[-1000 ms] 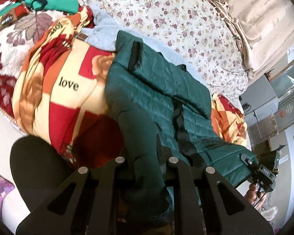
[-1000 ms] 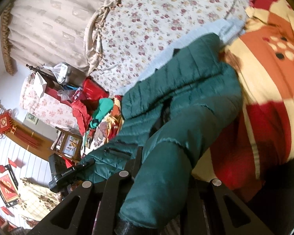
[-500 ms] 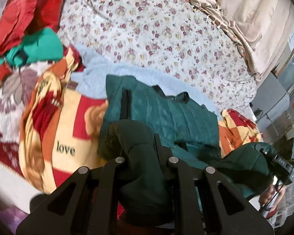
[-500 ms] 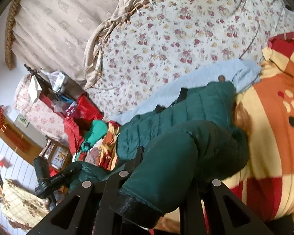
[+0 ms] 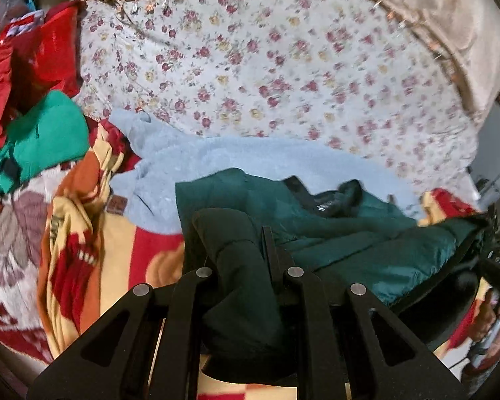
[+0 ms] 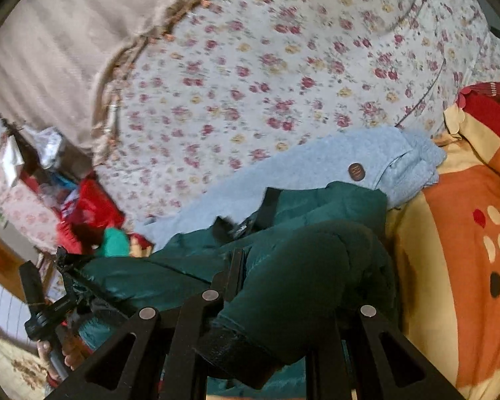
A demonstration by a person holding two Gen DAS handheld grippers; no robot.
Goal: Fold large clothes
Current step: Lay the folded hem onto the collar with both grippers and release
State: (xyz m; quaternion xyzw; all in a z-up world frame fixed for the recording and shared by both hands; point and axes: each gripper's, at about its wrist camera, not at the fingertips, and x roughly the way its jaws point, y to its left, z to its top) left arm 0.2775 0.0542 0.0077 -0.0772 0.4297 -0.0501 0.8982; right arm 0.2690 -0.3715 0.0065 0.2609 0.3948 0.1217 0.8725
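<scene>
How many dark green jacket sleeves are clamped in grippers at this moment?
2. One sleeve is pinched in the left gripper; the other sleeve is pinched in the right gripper. Both belong to the dark green jacket on the bed.

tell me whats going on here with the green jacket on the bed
A person is folding a dark green padded jacket on a bed, with a pair of tongs in each hand. The left tongs are shut on one bunched part of the jacket, and the right tongs are shut on a sleeve end with a black cuff. Both held parts are lifted over the rest of the jacket, which lies on a light blue fleece and a patterned blanket.
</scene>
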